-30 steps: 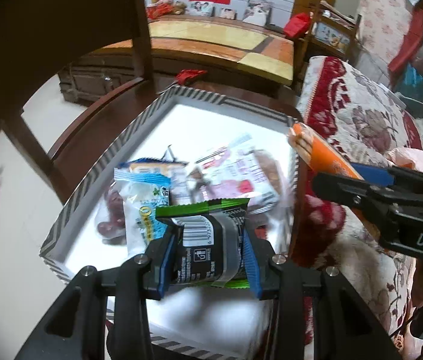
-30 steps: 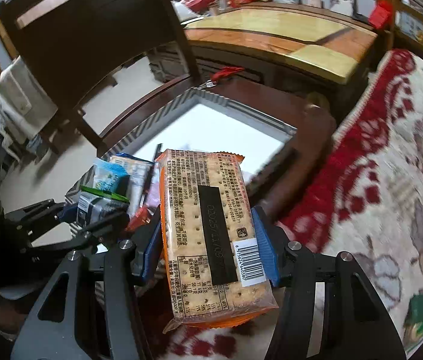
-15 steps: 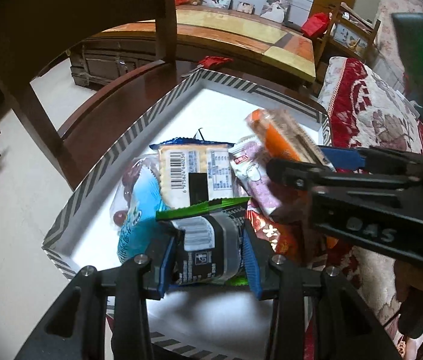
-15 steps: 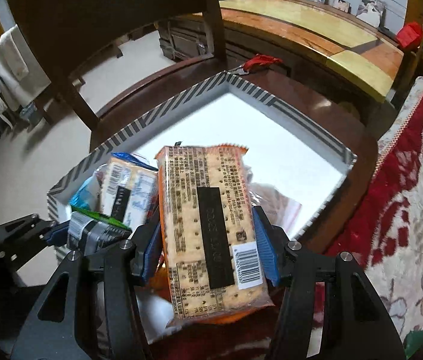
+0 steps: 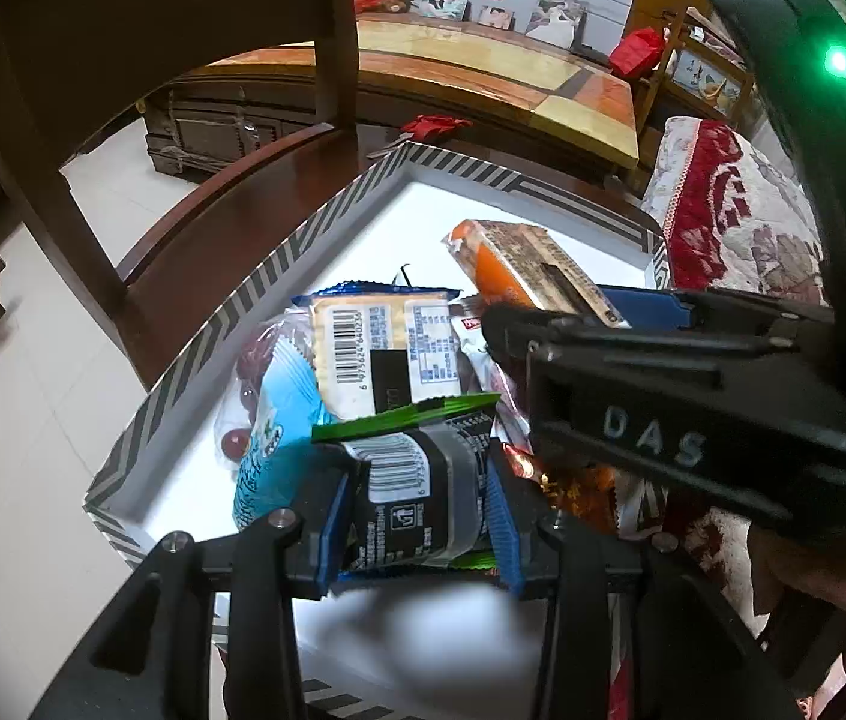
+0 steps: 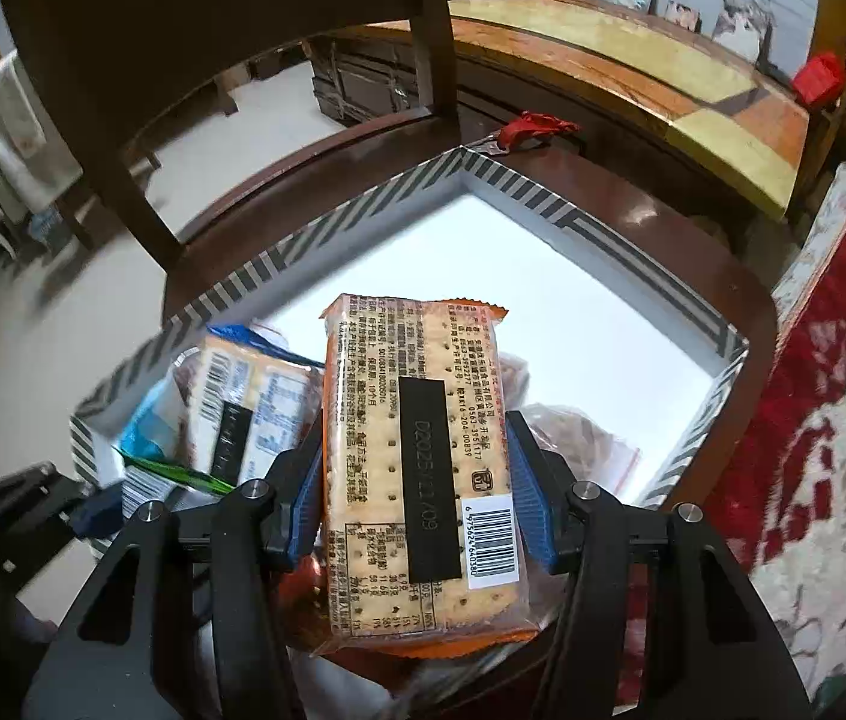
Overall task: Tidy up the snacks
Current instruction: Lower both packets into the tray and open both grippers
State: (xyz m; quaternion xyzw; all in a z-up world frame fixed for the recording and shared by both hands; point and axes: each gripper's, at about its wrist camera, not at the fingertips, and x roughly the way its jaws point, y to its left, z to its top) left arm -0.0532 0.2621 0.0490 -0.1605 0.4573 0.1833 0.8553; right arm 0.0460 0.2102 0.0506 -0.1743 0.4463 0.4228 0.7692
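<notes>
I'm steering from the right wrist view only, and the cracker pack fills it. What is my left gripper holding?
Observer: The left gripper is shut on a green-edged black snack packet, barcode side up.
Operator: Is that packet over the box?
Observer: Yes, over the near end of the striped box, above a light blue packet.
Operator: How does my cracker pack look from that side?
Observer: The orange cracker pack sticks out past the right gripper, over the box's right part, above other snack bags.
</notes>
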